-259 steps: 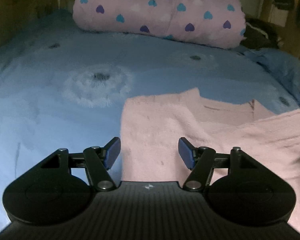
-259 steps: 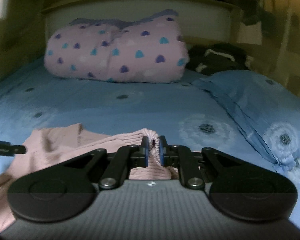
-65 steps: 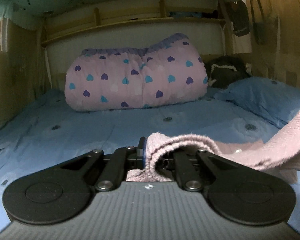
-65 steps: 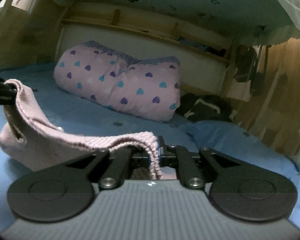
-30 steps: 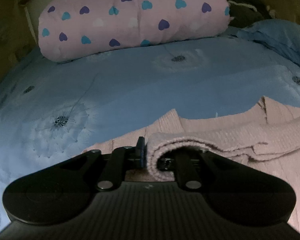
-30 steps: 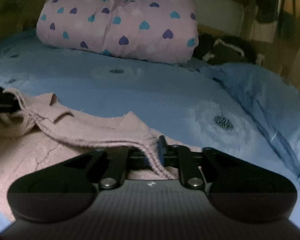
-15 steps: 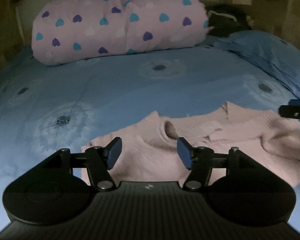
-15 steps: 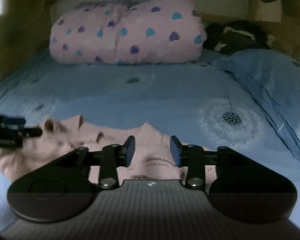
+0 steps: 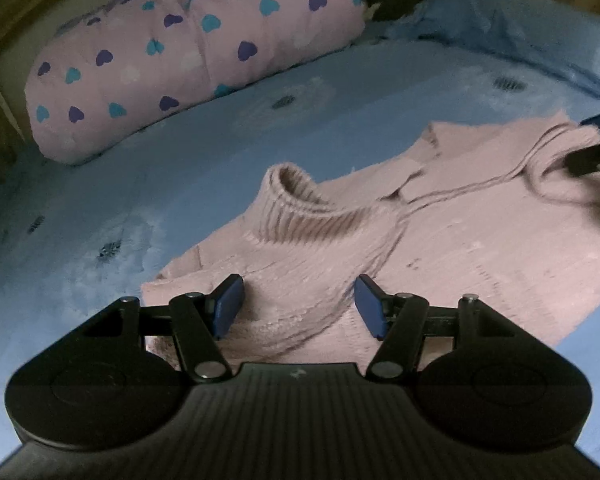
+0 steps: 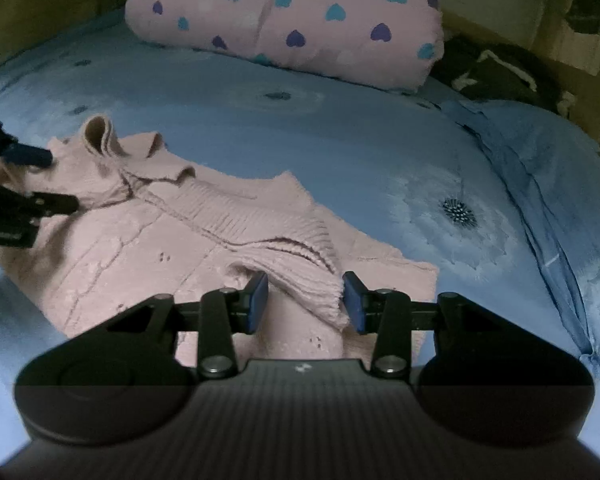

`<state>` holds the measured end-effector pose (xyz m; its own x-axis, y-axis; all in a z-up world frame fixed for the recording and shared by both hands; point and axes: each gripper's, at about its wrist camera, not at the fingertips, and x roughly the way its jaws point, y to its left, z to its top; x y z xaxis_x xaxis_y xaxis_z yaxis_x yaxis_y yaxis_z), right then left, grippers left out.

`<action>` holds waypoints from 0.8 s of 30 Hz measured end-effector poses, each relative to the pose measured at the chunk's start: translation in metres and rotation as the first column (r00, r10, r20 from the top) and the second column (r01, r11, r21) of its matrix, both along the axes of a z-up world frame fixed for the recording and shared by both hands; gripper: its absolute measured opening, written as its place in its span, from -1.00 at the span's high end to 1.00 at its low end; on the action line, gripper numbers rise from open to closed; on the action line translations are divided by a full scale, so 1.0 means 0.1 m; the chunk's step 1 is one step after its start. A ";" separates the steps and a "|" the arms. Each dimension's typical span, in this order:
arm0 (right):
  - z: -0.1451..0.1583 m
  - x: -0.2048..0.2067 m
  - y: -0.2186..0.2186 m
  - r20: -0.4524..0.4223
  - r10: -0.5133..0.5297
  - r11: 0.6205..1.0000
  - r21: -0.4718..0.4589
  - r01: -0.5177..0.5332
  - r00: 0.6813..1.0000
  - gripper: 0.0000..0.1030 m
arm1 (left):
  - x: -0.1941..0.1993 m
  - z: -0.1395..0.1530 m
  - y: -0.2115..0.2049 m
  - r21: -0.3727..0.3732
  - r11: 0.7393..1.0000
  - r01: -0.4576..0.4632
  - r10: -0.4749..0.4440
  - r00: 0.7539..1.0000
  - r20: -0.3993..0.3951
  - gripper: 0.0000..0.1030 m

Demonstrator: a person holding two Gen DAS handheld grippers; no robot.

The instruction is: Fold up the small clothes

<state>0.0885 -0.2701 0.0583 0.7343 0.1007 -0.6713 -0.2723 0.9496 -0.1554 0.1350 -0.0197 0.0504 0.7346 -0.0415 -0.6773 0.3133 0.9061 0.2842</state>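
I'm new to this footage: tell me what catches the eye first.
A pink knit sweater lies folded over on the blue bedsheet, its ribbed edge rumpled. Behind it, by the headboard, sits a rolled pink quilt with hearts. The left gripper and right gripper stand open over the sweater's near edge.

ahead of me a pink quilt roll [image 9: 196, 56] dotted with blue and purple hearts lies across the head of the blue dandelion-print sheet [image 10: 340, 140]. a matching blue pillow [image 10: 560, 184] sits to the right, and a dark bundle [image 10: 496, 72] beyond it.
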 end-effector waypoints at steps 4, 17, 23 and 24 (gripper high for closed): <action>-0.06 0.04 0.00 -0.026 -0.018 1.000 -0.019 0.018 0.999 0.17 | 0.06 -0.08 -0.03 0.014 1.000 0.024 -0.025 0.999 0.032 -0.31; -0.04 0.09 -0.11 0.010 -0.096 0.995 -0.002 0.096 0.995 0.17 | 0.37 0.06 0.31 -0.025 0.984 -0.177 0.179 0.971 0.158 0.63; -0.01 0.14 -0.28 0.015 -0.197 0.979 0.053 0.196 0.980 0.17 | 0.50 0.13 0.66 -0.049 0.955 -0.291 0.295 0.945 0.139 0.62; 0.00 0.14 -0.31 0.018 -0.216 0.975 0.066 0.214 0.976 0.17 | 0.49 0.14 0.70 -0.052 0.951 -0.304 0.308 0.941 0.142 0.62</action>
<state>0.1029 -0.3012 0.0583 0.7601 -0.0199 -0.6495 -0.0574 0.9936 -0.0975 0.1835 0.0498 0.0647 0.8059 0.1830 -0.5630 -0.0234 0.9602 0.2785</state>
